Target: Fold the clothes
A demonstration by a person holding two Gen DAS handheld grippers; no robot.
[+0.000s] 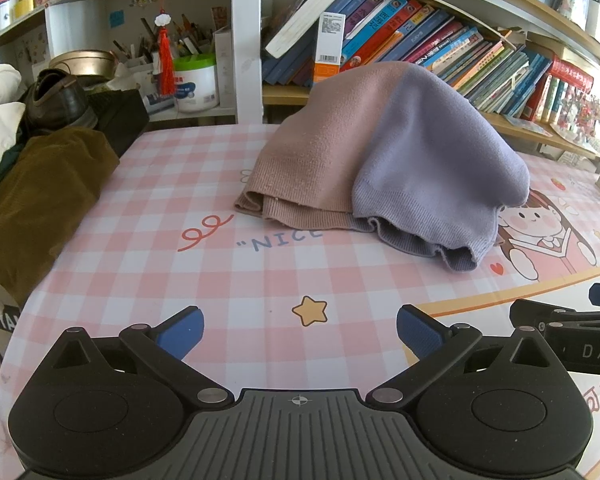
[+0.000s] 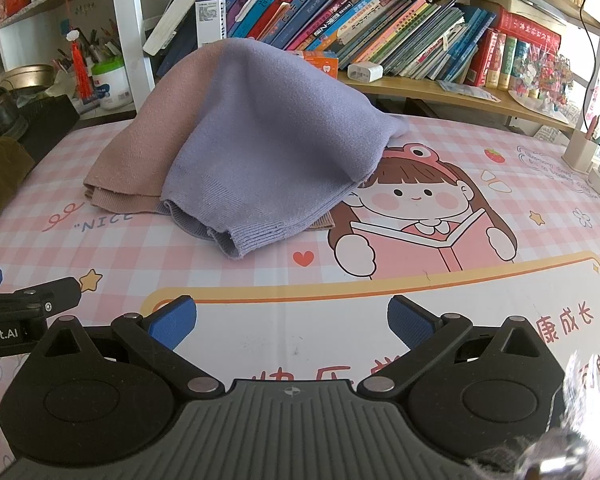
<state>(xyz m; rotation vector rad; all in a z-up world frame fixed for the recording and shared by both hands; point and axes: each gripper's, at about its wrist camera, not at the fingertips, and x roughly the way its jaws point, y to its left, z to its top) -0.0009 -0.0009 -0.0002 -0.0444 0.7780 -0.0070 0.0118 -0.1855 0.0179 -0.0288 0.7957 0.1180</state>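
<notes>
Left hand-held gripper (image 1: 300, 330) (jaws wide), sweater (image 1: 384, 152) beyond, books (image 1: 440, 48) behind.

- The sweater (image 1: 384, 148) (image 2: 236, 136) is a knit, half dusty pink and half lavender.
- It lies unfolded in a humped heap on the table's far part.
- The pink half is to the left, the lavender half to the right and partly over it.
- Ribbed hems bunch in ripples along the near edge.

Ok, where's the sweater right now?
The pink-and-purple sweater lies heaped mid-table ahead of both views, before the bookshelf, its hem partly covering the cartoon girl.
</notes>
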